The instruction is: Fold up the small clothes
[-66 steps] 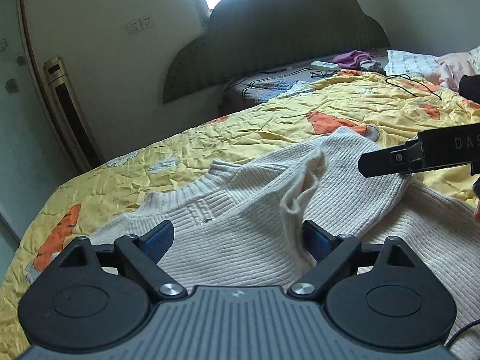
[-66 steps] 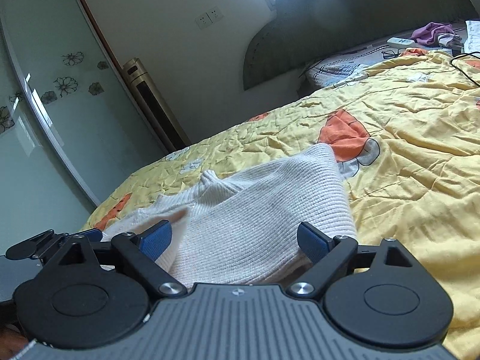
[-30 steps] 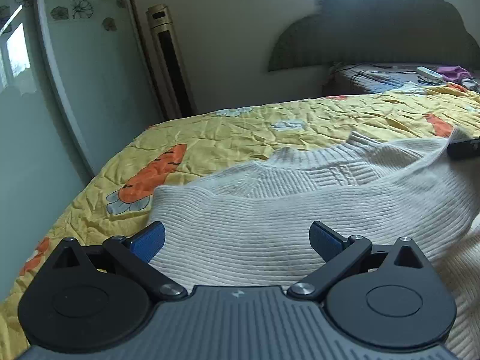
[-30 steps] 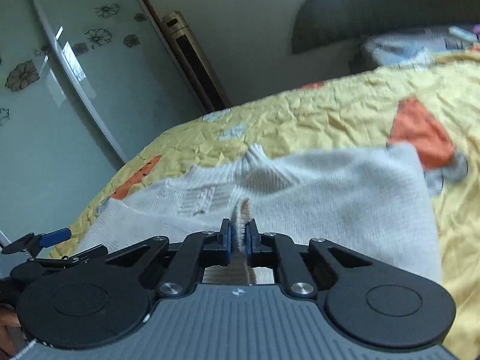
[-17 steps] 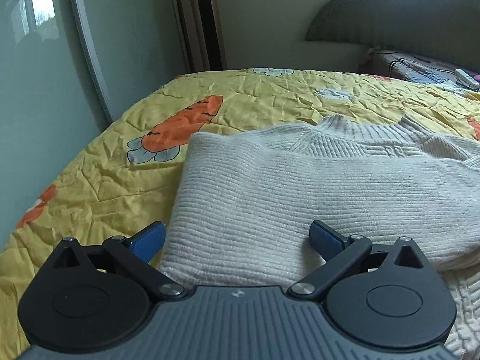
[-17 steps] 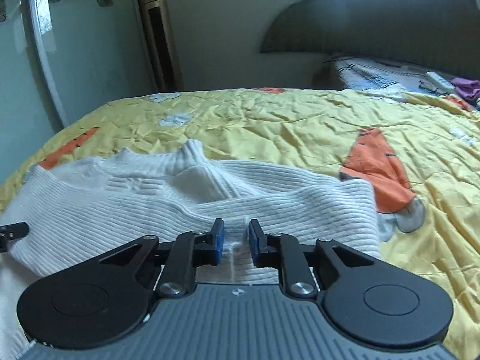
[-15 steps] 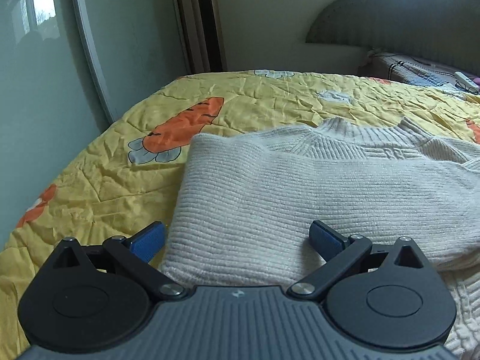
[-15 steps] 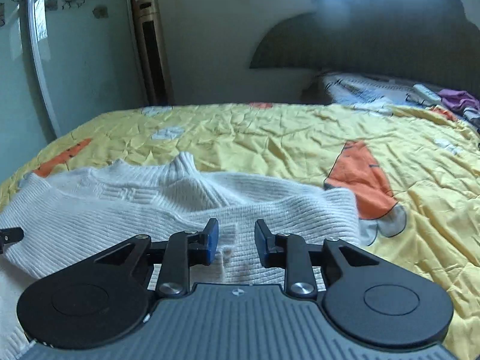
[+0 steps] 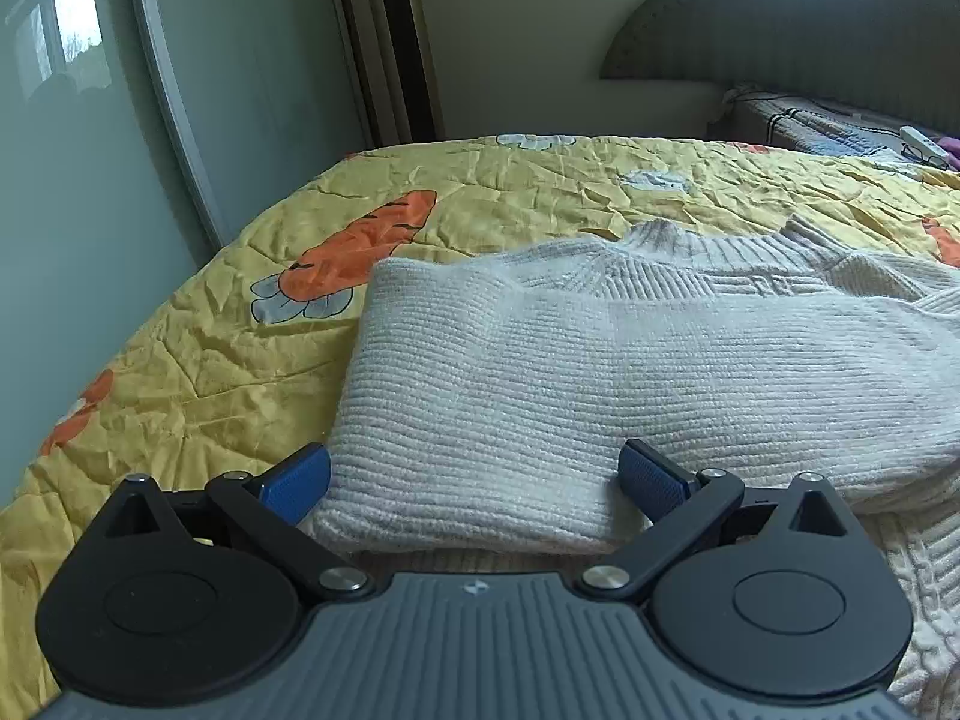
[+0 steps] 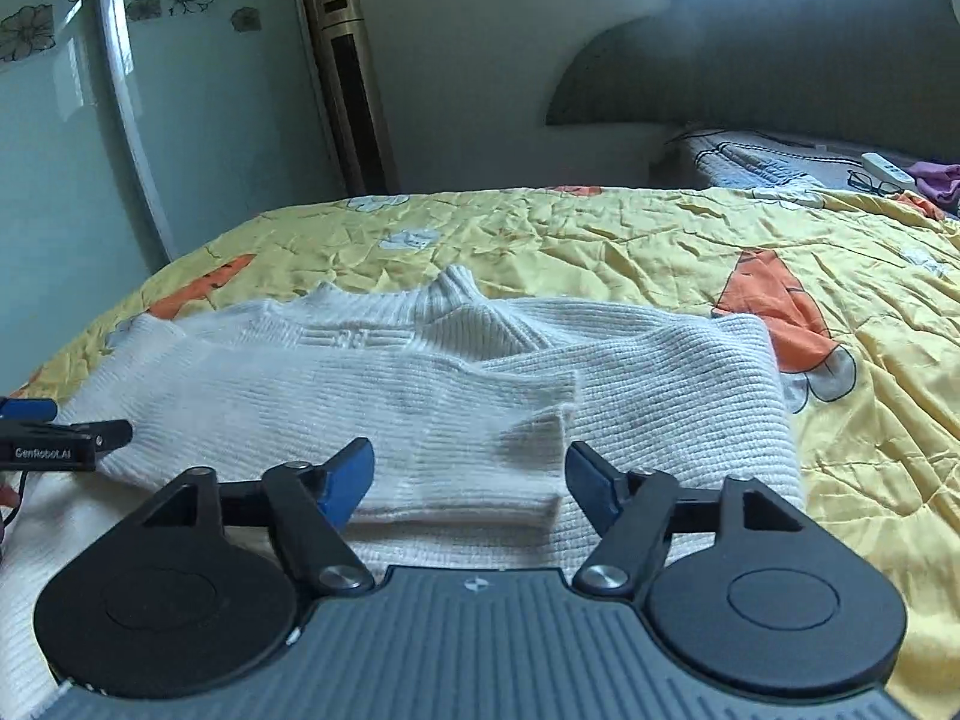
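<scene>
White ribbed sweater (image 10: 456, 396) lies on yellow carrot-print bedspread (image 10: 660, 240), both sleeves folded across body. Left gripper (image 9: 474, 477) jaws spread wide, empty, at sweater's left fold. Right gripper (image 10: 471, 480) jaws apart, empty, over near hem.

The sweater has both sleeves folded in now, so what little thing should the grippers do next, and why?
Probably lower both grippers to the near part of the sweater and pinch it, ready to fold it up toward the collar. Both sleeves lie across the chest, and the left gripper and right gripper are open and hold nothing. The near part still lies unfolded on the quilt.
</scene>
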